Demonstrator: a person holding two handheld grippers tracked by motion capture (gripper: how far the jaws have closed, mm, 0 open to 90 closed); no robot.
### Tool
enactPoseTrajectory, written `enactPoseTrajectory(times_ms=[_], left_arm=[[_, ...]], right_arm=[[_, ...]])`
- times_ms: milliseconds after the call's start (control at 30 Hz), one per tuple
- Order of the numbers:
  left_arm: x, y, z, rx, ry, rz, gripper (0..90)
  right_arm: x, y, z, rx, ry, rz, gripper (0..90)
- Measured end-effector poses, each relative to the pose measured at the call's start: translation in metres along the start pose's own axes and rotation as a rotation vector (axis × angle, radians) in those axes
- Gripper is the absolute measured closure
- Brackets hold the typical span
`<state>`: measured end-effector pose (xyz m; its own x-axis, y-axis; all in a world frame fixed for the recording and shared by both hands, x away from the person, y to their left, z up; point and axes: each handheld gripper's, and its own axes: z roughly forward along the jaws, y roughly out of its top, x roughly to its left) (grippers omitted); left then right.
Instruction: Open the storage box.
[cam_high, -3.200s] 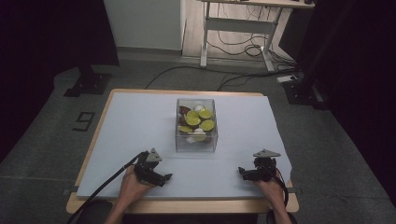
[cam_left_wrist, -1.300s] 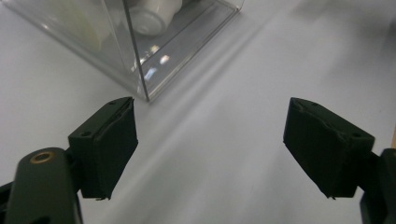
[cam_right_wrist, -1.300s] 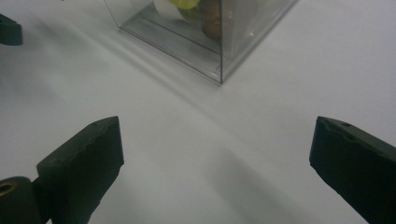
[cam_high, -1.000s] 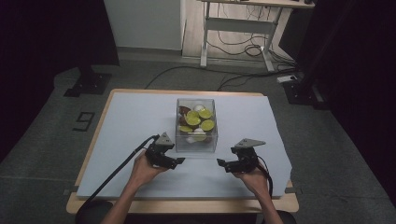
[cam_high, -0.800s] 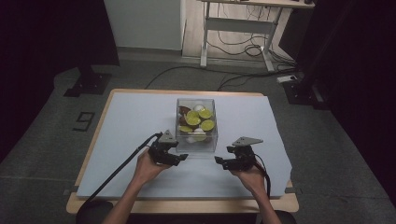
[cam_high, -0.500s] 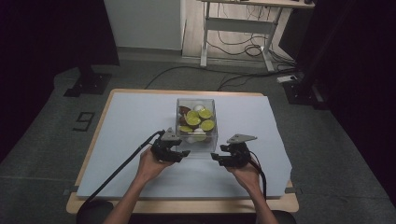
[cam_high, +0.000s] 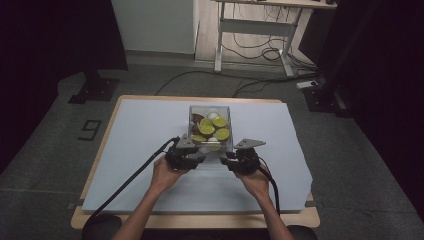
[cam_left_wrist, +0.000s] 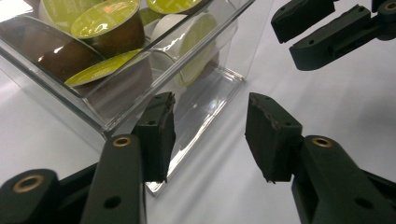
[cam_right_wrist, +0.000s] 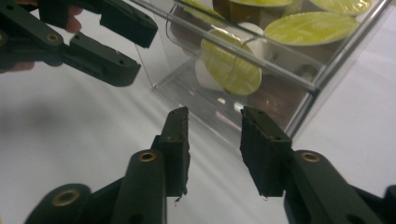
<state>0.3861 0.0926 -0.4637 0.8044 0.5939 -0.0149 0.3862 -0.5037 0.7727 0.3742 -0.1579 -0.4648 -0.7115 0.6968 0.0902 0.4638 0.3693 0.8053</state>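
The surface (cam_high: 150, 130), covered in a pale sheet, is carrying one thing worth attention: a clear plastic box (cam_high: 210, 126) sitting near its middle, slightly toward the person's side. That placement is putting the box within easy reach of both forearms, which are coming in from the near edge and converging on it.

The box is standing open at the top and is holding a loose heap of coffee capsules (cam_high: 214, 129), some lying with their yellow-green foil lids up, others tipped on their sides against the walls, with brown and white bodies showing through. Being loose and piled, they probably call for the box to be steadied before anything is lifted out.

The left gripper (cam_high: 196, 156) is sitting at the near left corner of the box, and in the left gripper view its fingers (cam_left_wrist: 159, 135) are standing apart, one of them just beside the transparent wall (cam_left_wrist: 196, 112); whether it is touching cannot be told. The right gripper (cam_high: 227, 161) is mirroring it at the near right side, its fingers (cam_right_wrist: 261, 149) likewise spread with nothing between them, aimed at the lower front edge of the box (cam_right_wrist: 243, 126). Both seem to be lining up to bracket or grip the near wall, one from each side.
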Motion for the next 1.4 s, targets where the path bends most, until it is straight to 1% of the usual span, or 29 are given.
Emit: enactPoseTrajectory(times_ms=[100, 200, 233, 267, 300, 333, 367, 433, 467, 567, 667, 800, 900, 1000, 1033, 1100, 1133, 1233, 1367, 1400], left_arm=[[0.001, 0.000, 0.003, -0.006, 0.005, -0.013, 55.8], [0.002, 0.000, 0.004, -0.019, 0.013, -0.024, 59.1], [0.002, 0.001, 0.004, -0.027, 0.011, -0.030, 61.5], [0.002, 0.001, 0.004, -0.027, 0.011, -0.030, 62.2], [0.003, 0.001, 0.005, -0.030, 0.009, -0.033, 62.2], [0.003, 0.001, 0.005, -0.031, 0.011, -0.034, 64.3], [0.003, 0.001, 0.006, -0.031, 0.014, -0.035, 64.3], [0.004, 0.001, 0.007, -0.033, 0.017, -0.040, 67.2], [0.004, 0.001, 0.007, -0.035, 0.020, -0.040, 67.2], [0.004, 0.001, 0.008, -0.050, 0.010, -0.048, 69.8], [0.004, 0.002, 0.009, -0.053, 0.005, -0.049, 71.3], [0.004, 0.002, 0.011, -0.058, 0.010, -0.053, 73.9], [0.003, 0.002, 0.010, -0.060, 0.021, -0.048, 76.2], [0.001, 0.002, 0.009, -0.061, 0.029, -0.044, 76.6], [0.000, 0.002, 0.008, -0.060, 0.036, -0.038, 77.6], [-0.001, 0.002, 0.007, -0.061, 0.034, -0.038, 77.8], [-0.002, 0.002, 0.006, -0.061, 0.034, -0.036, 78.0], [-0.005, 0.001, 0.004, -0.061, 0.034, -0.028, 78.7], [-0.008, 0.000, 0.002, -0.056, 0.026, -0.024, 78.7], [-0.010, -0.001, 0.001, -0.053, 0.027, -0.018, 78.7]], right_arm=[[0.000, 0.003, 0.003, -0.009, -0.007, -0.003, 67.6], [0.000, 0.007, 0.007, -0.018, -0.008, 0.004, 71.4], [0.000, 0.008, 0.009, -0.016, -0.007, 0.002, 73.1], [0.000, 0.008, 0.009, -0.016, -0.007, 0.002, 73.1], [0.001, 0.009, 0.011, -0.015, -0.011, 0.001, 73.9], [0.001, 0.010, 0.013, -0.015, -0.020, -0.003, 76.0], [0.001, 0.010, 0.013, -0.015, -0.020, -0.003, 76.0], [0.000, 0.012, 0.016, -0.015, -0.039, 0.010, 78.2], [0.000, 0.012, 0.016, -0.015, -0.039, 0.010, 78.2], [0.000, 0.014, 0.018, -0.028, -0.044, 0.011, 79.8], [-0.002, 0.014, 0.019, -0.035, -0.040, 0.017, 81.8], [-0.005, 0.014, 0.020, -0.040, -0.016, 0.034, 83.3], [-0.006, 0.014, 0.021, -0.041, -0.011, 0.023, 83.3], [-0.006, 0.014, 0.021, -0.042, -0.005, 0.013, 82.7], [-0.005, 0.013, 0.020, -0.045, 0.010, 0.014, 82.6], [-0.005, 0.013, 0.020, -0.044, 0.017, 0.013, 82.4], [-0.004, 0.013, 0.019, -0.042, 0.022, 0.004, 82.4], [-0.001, 0.011, 0.016, -0.040, 0.019, -0.008, 82.5], [0.000, 0.008, 0.012, -0.050, 0.034, 0.007, 83.4], [0.001, 0.007, 0.011, -0.050, 0.033, 0.012, 83.4]])
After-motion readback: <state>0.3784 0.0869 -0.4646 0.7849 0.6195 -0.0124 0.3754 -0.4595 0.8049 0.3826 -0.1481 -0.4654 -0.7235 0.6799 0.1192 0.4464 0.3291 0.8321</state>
